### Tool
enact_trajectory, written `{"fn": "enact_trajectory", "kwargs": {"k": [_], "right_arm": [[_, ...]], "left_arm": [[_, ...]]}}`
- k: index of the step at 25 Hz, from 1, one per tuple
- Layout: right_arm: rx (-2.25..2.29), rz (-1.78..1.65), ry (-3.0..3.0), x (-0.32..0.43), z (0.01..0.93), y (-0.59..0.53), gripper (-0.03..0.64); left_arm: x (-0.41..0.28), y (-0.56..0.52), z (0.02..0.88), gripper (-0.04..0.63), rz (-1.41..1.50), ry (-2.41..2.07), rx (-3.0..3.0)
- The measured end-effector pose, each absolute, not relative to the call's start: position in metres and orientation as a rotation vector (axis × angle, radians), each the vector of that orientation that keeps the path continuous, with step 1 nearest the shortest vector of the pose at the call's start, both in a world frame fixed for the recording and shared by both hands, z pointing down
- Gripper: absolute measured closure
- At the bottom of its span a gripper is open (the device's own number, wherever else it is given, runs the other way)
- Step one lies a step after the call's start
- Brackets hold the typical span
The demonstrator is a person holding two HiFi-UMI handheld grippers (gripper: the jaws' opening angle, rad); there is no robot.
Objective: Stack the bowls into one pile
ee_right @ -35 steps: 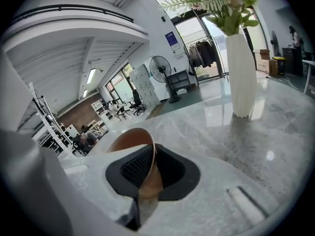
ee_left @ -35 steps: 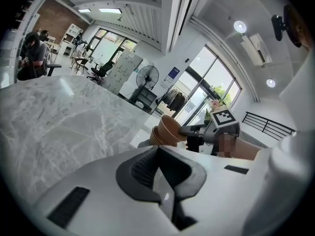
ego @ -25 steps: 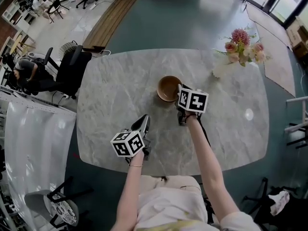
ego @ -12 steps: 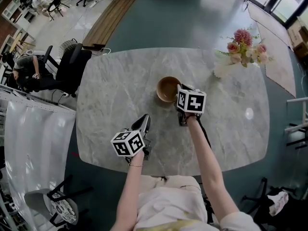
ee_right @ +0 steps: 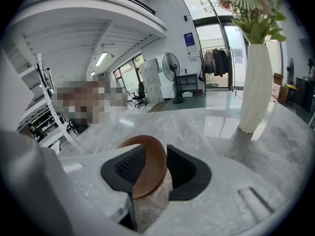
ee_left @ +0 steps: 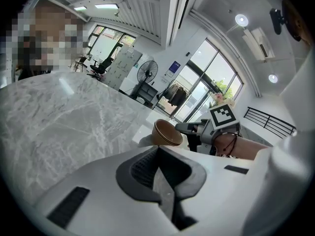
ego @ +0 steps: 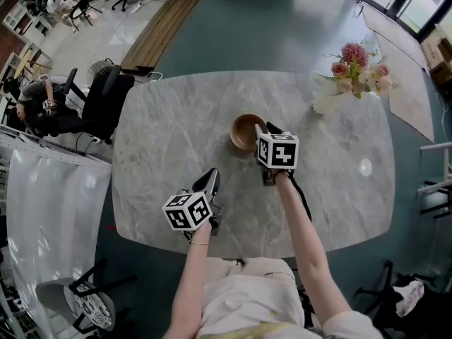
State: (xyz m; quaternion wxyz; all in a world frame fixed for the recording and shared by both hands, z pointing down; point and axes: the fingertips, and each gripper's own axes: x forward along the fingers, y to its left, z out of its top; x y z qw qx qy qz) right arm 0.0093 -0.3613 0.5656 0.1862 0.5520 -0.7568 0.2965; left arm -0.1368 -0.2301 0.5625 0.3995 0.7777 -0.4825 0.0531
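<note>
Brown bowls (ego: 246,130) nested on marble table (ego: 169,133), rim set between opening jaws of right gripper (ego: 269,128), left gripper (ego: 210,181) closed on nothing, well apart from bowls.

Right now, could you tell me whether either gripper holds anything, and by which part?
Nothing is gripped. The right gripper's jaws are opening, with the rim of the brown bowl loose between them; the left gripper is shut, empty.
</note>
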Motion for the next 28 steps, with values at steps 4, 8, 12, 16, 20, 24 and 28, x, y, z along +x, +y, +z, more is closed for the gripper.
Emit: {"fn": "enact_trajectory", "kwargs": {"k": [4, 8, 12, 16, 20, 24, 28], "right_arm": [[1.566, 0.834, -2.135, 0.01, 0.564, -0.359, 0.482], [1.581, 0.872, -2.175, 0.012, 0.559, -0.356, 0.482], [1.59, 0.839, -2.176, 0.017, 0.554, -0.347, 0.5], [1.577, 0.845, -2.219, 0.019, 0.543, -0.335, 0.511], [1.55, 0.837, -2.283, 0.022, 0.532, -0.318, 0.589], [1.508, 0.813, -2.366, 0.022, 0.518, -0.299, 0.609], [1.468, 0.818, -2.465, 0.025, 0.498, -0.281, 0.609]], "left_arm": [[-0.137, -0.228, 0.56, 0.595, 0.136, -1.221, 1.976], [-0.138, -0.228, 0.556, 0.595, 0.135, -1.231, 1.996], [-0.14, -0.227, 0.549, 0.595, 0.121, -1.246, 2.024], [-0.14, -0.224, 0.536, 0.595, 0.111, -1.266, 2.062], [-0.135, -0.222, 0.519, 0.595, 0.096, -1.291, 2.118], [-0.133, -0.216, 0.501, 0.595, 0.079, -1.321, 2.177], [-0.13, -0.205, 0.48, 0.595, 0.047, -1.354, 2.217]]}}
